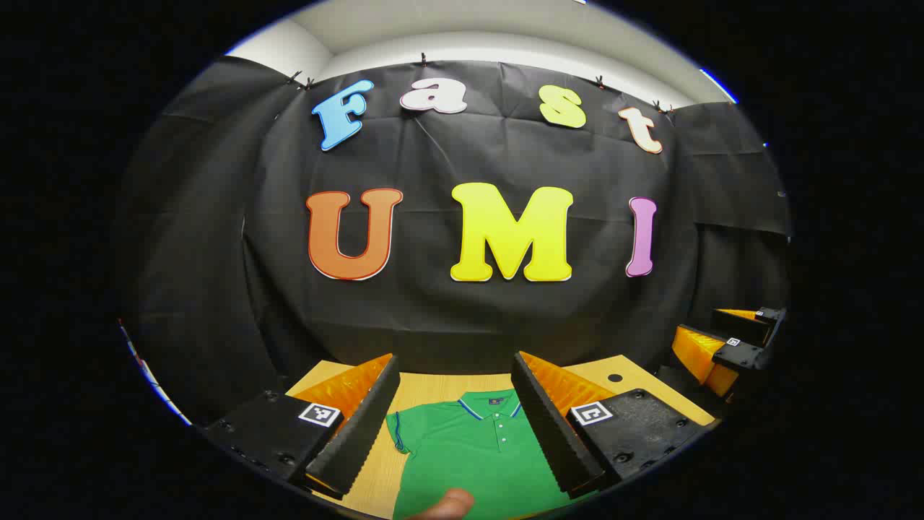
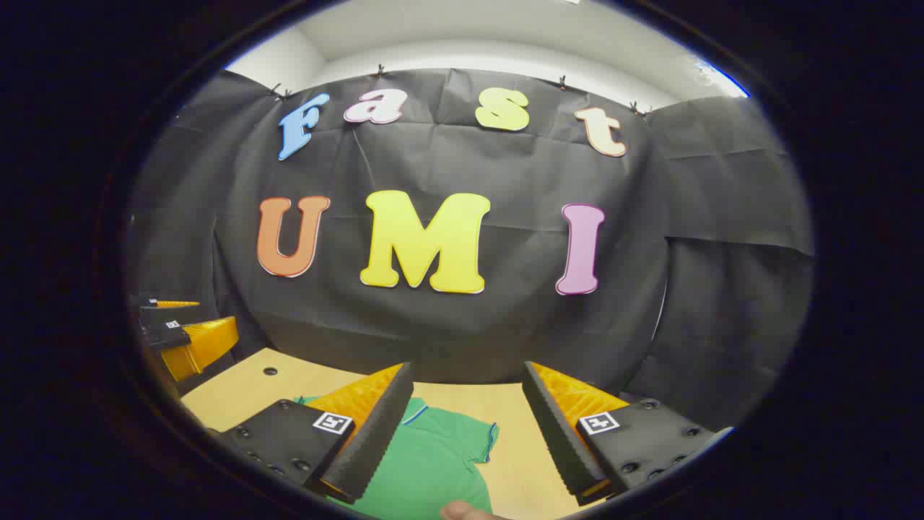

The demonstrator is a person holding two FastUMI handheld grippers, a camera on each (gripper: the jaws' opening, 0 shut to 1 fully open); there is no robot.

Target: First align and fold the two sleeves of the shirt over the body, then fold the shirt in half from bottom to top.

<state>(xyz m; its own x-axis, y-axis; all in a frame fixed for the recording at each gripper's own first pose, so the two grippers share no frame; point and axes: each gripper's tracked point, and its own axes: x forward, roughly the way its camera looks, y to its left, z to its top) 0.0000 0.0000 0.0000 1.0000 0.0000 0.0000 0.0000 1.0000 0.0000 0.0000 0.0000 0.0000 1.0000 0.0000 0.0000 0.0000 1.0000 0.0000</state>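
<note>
A green polo shirt (image 1: 469, 451) with a striped collar lies flat on the wooden table (image 1: 433, 386), its collar toward the booth wall. In the left gripper view my left gripper (image 1: 455, 426) hangs open above the shirt's collar and left sleeve (image 1: 399, 430), nothing between its fingers. In the right gripper view my right gripper (image 2: 465, 426) is open above the shirt's (image 2: 426, 462) right sleeve (image 2: 480, 437). The right gripper (image 1: 729, 339) also shows far right in the left gripper view, and the left gripper (image 2: 177, 328) far left in the right gripper view.
A fingertip (image 1: 447, 505) shows at the bottom of the left gripper view, and another fingertip (image 2: 462, 511) at the bottom of the right gripper view. The table (image 2: 238, 386) has a small dark hole (image 2: 270, 371) near its far corner. Black cloth closes the back.
</note>
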